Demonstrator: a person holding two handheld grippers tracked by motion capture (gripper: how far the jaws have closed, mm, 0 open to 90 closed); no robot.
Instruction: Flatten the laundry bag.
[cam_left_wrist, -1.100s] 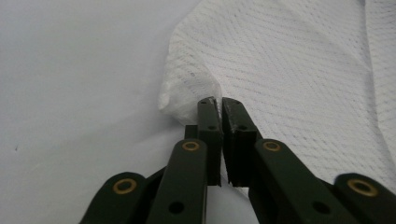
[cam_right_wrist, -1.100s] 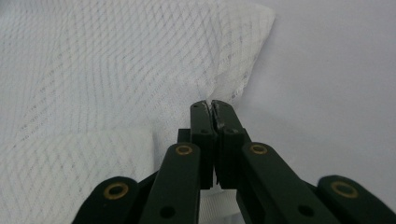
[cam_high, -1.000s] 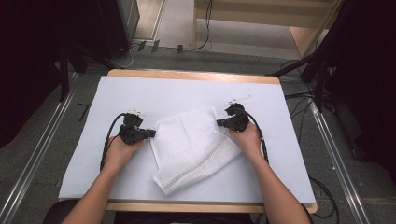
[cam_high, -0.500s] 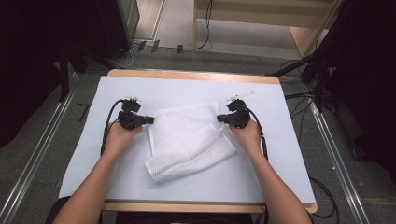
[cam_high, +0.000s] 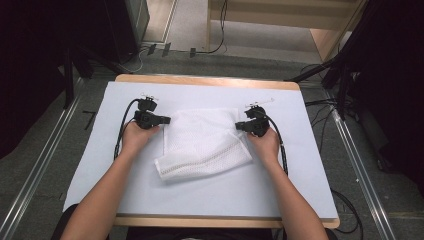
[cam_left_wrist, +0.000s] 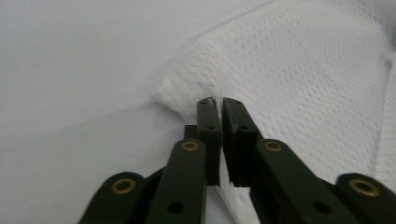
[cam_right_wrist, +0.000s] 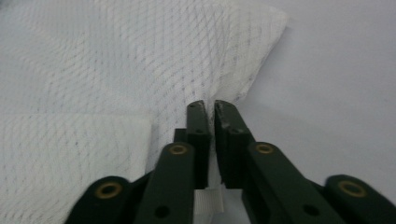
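A white mesh cloth (cam_high: 205, 142) lies partly folded in the middle of the table, its near edge doubled over. My left gripper (cam_high: 167, 120) is at the cloth's far left corner and my right gripper (cam_high: 237, 125) at its far right corner, both pointing inward. In the left gripper view the jaws (cam_left_wrist: 220, 100) stand a narrow slit apart with the cloth's (cam_left_wrist: 303, 84) edge in the gap. The right gripper (cam_right_wrist: 208, 105) also has a thin gap over the cloth (cam_right_wrist: 116, 70). Both pairs of jaws have just been opening, with the cloth still between them.
A pale sheet (cam_high: 225, 195) covers the wooden table (cam_high: 205, 80). Each gripper's black cable (cam_high: 122, 130) trails over the sheet beside its hand. Metal rails (cam_high: 35, 175) run along the floor on both sides, and dark equipment stands at the far left and right.
The left hand has moved toward the table's far side with its corner, drawing the cloth out wider and flatter. The right hand has stayed put.
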